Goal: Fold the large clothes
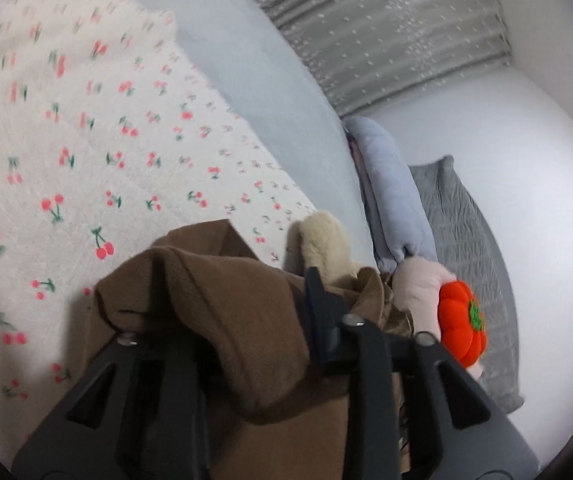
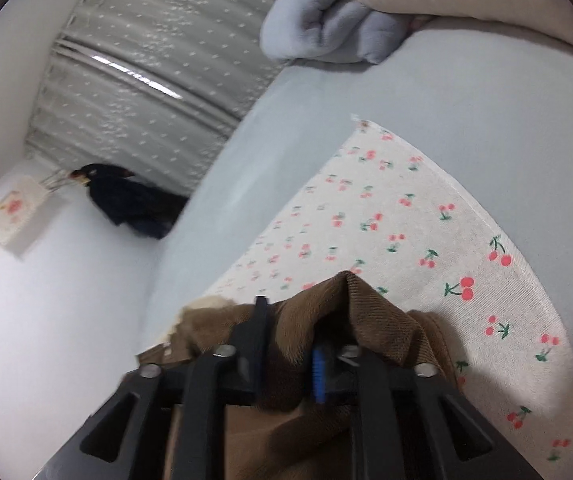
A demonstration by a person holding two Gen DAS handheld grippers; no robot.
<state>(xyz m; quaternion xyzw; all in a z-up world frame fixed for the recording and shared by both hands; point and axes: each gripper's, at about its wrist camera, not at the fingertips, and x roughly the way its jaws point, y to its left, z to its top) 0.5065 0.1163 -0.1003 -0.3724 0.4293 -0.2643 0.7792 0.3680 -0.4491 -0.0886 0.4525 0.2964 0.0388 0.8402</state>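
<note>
A brown garment (image 1: pixel 214 300) with a cream fleecy lining (image 1: pixel 322 236) lies bunched on a white cloth printed with cherries (image 1: pixel 86 140), spread over a pale blue bed (image 1: pixel 246 60). My left gripper (image 1: pixel 238 304) stands open; the brown cloth drapes loosely over and between its jaws and hides the left finger. In the right wrist view another bunch of the brown garment (image 2: pixel 366 312) fills the gap of my right gripper (image 2: pixel 290 336), whose jaws stand apart with the blue pad partly showing. The cherry cloth (image 2: pixel 406 220) lies under it.
An orange pumpkin plush (image 1: pixel 462 320), a pink plush, a grey pillow (image 1: pixel 466 220) and a blue cushion (image 1: pixel 390 192) sit at the bed's end by the white wall. A dotted curtain (image 2: pixel 146 60) hangs behind. A dark garment (image 2: pixel 126 196) hangs beside the bed.
</note>
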